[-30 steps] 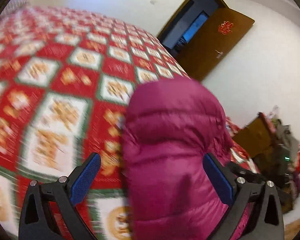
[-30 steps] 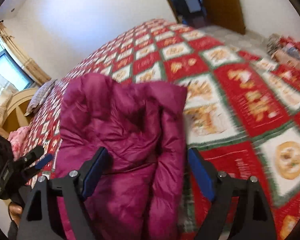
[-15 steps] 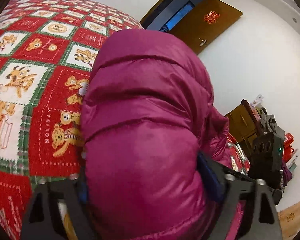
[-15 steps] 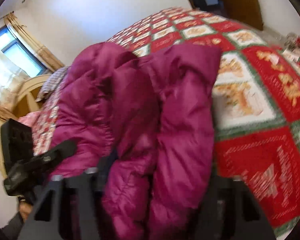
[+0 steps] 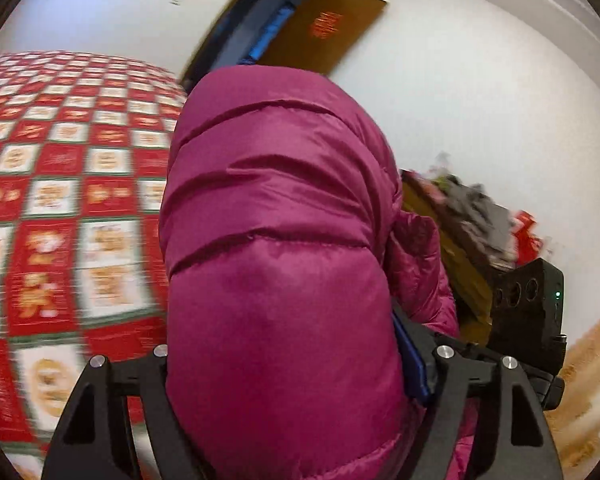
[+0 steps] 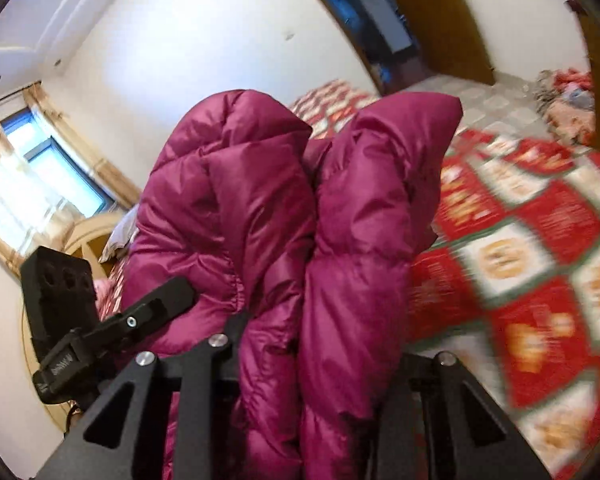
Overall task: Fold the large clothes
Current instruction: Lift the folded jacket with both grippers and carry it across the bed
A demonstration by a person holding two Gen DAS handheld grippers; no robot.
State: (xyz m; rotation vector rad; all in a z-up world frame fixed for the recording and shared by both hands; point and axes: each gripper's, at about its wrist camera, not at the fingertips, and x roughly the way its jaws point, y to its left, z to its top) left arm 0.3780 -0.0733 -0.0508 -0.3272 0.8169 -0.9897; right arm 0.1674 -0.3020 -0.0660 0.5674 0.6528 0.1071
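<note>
Magenta down jacket (image 5: 276, 264): light, puffy, slick, likely to slip; left gripper (image 5: 284, 364) and right gripper (image 6: 300, 344) both closing on thick bunched folds, best seized deep.

Both claws closing on puffer jacket (image 5: 276, 240), now lifted off bed

left tool (image 5: 288, 376) closing on magenta puffer jacket (image 5: 276, 216) (quilted), patterned bedspread (image 5: 68, 200) behind
</note>
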